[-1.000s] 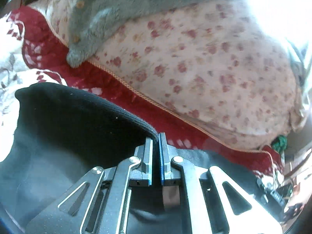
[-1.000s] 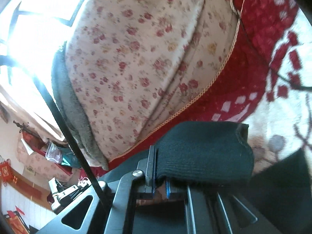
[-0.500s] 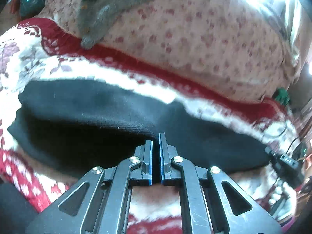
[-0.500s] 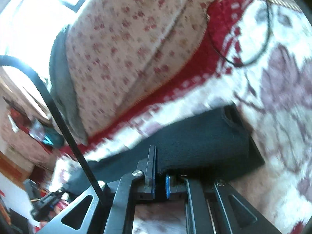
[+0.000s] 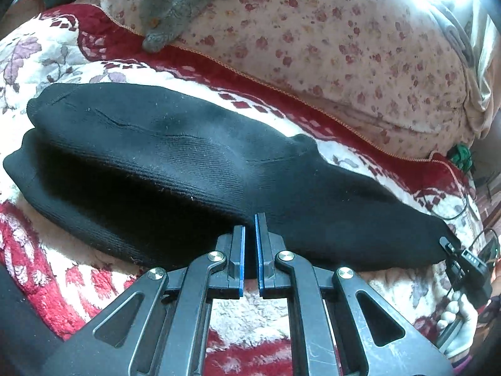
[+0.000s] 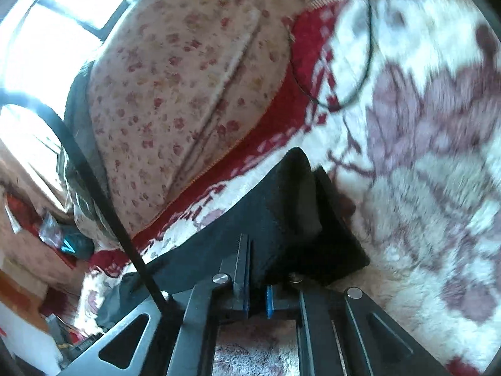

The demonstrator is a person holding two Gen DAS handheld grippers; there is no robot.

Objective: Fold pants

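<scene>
Black knit pants (image 5: 188, 163) lie folded over on the red and white fleece blanket (image 5: 62, 62), stretching from left to right. My left gripper (image 5: 249, 228) is shut on the near edge of the pants at the middle. In the right wrist view the pants (image 6: 281, 206) end in a doubled-over corner. My right gripper (image 6: 256, 275) is shut on that end of the pants, with fabric draped over its right finger. The right gripper (image 5: 463, 269) also shows at the far right of the left wrist view.
A floral quilt (image 5: 344, 47) is piled behind the pants, with a grey fleece garment (image 5: 175, 3) on top. A thin black cable (image 6: 360, 72) loops over the blanket at the right. Clutter and a window (image 6: 72, 3) lie beyond the bed.
Both grippers have come down and back, laying the held pants edge flat onto the blanket. The folded pants now lie spread out in front of the left gripper.
</scene>
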